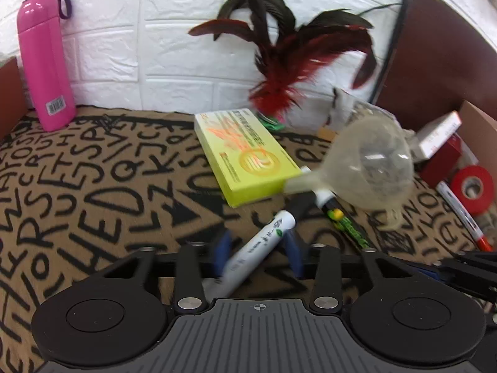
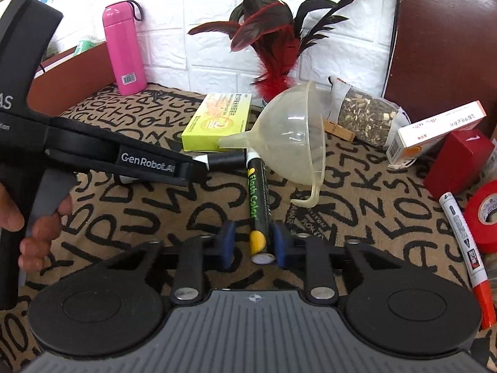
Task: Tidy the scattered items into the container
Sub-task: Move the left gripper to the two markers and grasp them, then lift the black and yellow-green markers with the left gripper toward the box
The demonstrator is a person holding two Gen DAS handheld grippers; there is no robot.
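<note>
Now we hold a pen in each gripper.

Low in each frame, our left gripper [image 1: 257, 255] clamps the white marker [image 1: 264, 245] and our right gripper [image 2: 254, 242] pinches the black marker [image 2: 258, 199], ready for carrying; beyond lie the funnel [image 2: 295, 143], then the cardboard container [image 1: 478, 130] at far right.

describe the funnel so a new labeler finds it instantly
Start at the red-and-black feather duster standing against the white brick wall; just in front lies a yellow-green box. The funnel lies on its side beside that box, spout toward it. It is the only translucent, cone-shaped thing there.
</note>
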